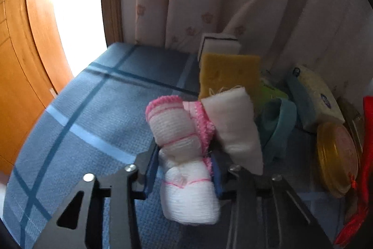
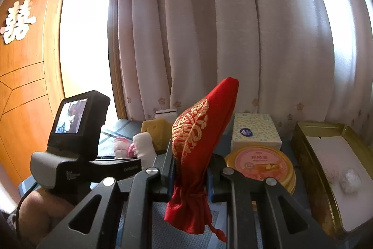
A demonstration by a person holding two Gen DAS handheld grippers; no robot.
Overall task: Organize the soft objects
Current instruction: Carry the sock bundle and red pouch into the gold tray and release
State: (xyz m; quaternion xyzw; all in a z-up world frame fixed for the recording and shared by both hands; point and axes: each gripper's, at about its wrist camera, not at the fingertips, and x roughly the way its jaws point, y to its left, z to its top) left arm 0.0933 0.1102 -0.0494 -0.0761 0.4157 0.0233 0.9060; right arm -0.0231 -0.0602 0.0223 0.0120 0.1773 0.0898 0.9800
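Note:
My left gripper (image 1: pixel 185 165) is shut on a white knitted sock with pink trim (image 1: pixel 184 151) and holds it above the blue checked tablecloth (image 1: pixel 93 109). A white folded cloth (image 1: pixel 235 123) leans against the sock's right side. A yellow sponge (image 1: pixel 229 72) and a white sponge (image 1: pixel 219 44) stand behind them. My right gripper (image 2: pixel 191 169) is shut on a red drawstring pouch with gold embroidery (image 2: pixel 198 132), held upright. The left gripper's body (image 2: pixel 77 146) shows at the left of the right wrist view, with the sock (image 2: pixel 121 144) and the white cloth (image 2: pixel 145 146) beyond it.
A tissue pack (image 2: pixel 255 134), a round gold-rimmed tin (image 2: pixel 263 162) and an open gold box (image 2: pixel 331 169) sit on the right. A teal band (image 1: pixel 277 123) lies by the cloth. A curtain (image 2: pixel 221 27) hangs behind, a wooden door (image 2: pixel 25 74) at the left.

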